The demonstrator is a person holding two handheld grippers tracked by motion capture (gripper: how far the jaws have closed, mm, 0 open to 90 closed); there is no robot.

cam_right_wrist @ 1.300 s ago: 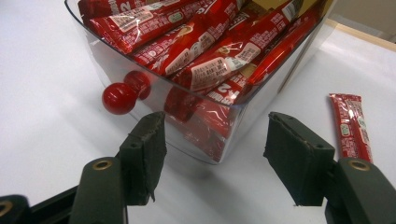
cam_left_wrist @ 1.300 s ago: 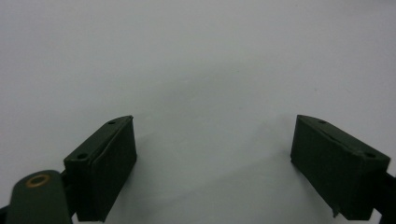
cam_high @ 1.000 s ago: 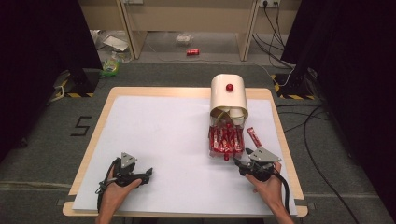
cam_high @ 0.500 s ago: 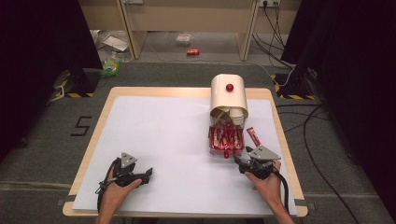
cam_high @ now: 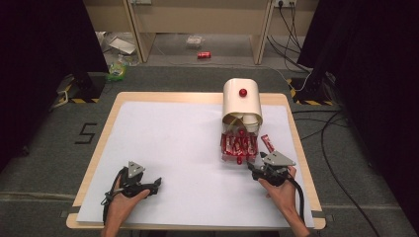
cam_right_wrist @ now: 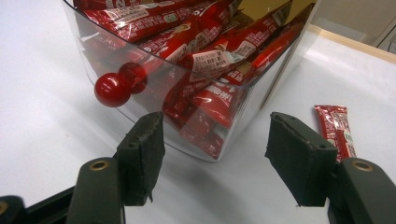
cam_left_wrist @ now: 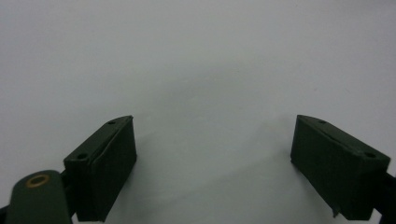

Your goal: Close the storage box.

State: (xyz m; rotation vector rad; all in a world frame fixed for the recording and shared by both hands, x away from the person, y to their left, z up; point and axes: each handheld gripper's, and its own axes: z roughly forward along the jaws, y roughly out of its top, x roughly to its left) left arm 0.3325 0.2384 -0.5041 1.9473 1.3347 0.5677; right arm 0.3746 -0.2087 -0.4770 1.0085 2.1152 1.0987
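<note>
- Right gripper [cam_high: 253,167] sits released, jaws wide apart with nothing between the pads; in its own view [cam_right_wrist: 212,154] the jaws face a near corner of the drawer [cam_right_wrist: 187,93] without touching it.
- Left gripper [cam_high: 157,183] is also released, its jaws spread over bare sheet [cam_left_wrist: 201,70] at the near left of the table [cam_high: 163,98].
- White sheet [cam_high: 168,148] covers nearly all of the wooden table; a grey carpeted floor surrounds it, with dark curtains at both sides, pale cabinets at the back, and cables and litter on the floor beyond.
- Cream dispenser [cam_high: 242,101] stands at the far right of the sheet, a red knob on top.
- Clear drawer [cam_high: 239,147] lies pulled out in front of the dispenser, toward the person, packed with red packets [cam_right_wrist: 205,56].
- Its long axis runs from the dispenser toward the near edge; the front wall with its red ball knob [cam_right_wrist: 112,89] faces the right gripper.
- One loose packet [cam_high: 267,142] lies flat on the sheet just right of the drawer, its length running roughly along the drawer's side, near the right gripper's right jaw.
- Between the right gripper and the drawer front the sheet is bare.
</note>
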